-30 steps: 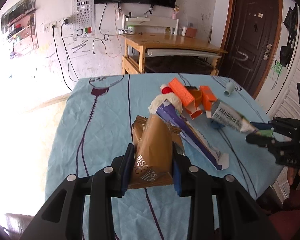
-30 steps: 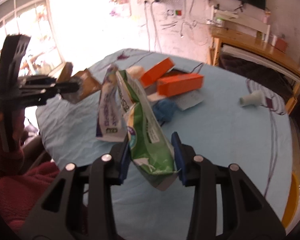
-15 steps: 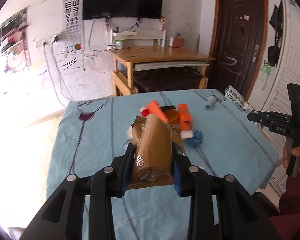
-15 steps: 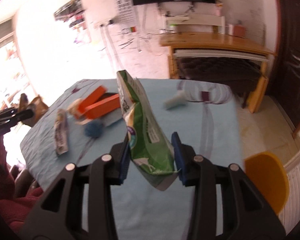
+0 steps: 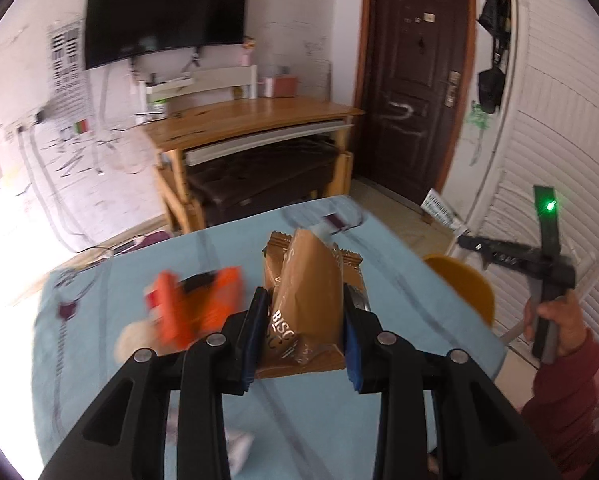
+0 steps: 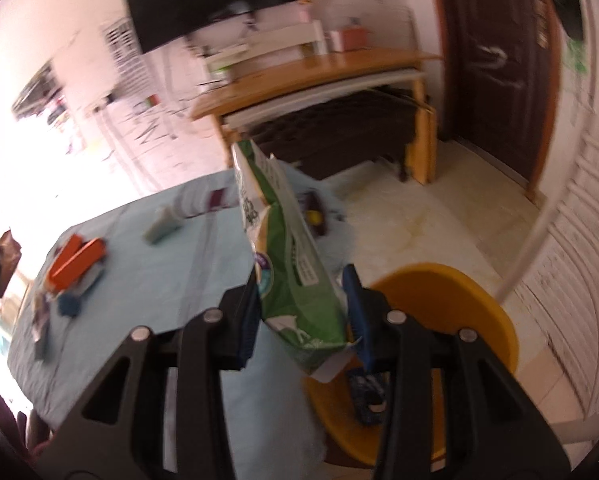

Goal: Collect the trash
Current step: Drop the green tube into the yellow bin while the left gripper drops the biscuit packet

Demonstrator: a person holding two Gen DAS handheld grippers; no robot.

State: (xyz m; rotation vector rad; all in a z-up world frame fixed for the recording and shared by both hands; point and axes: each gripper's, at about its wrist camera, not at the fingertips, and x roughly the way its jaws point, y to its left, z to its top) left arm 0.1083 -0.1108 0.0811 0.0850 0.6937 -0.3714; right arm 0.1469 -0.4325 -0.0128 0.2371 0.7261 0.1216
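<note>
The left gripper [image 5: 304,334] pinches a crinkled brown foil biscuit wrapper [image 5: 311,300] between its blue pads, held above the bench [image 5: 399,280] with its creased pale-blue cloth. The right gripper [image 6: 301,322] clamps a glossy green-and-white snack bag [image 6: 287,264], torn open at its lower end, over the bench's edge beside a round yellow bin [image 6: 459,304]. On the cloth lie blurred boxy orange cartons [image 5: 195,304].

Brown biscuit wrapper [image 5: 305,304] between left tongs [image 5: 303,340]
</note>
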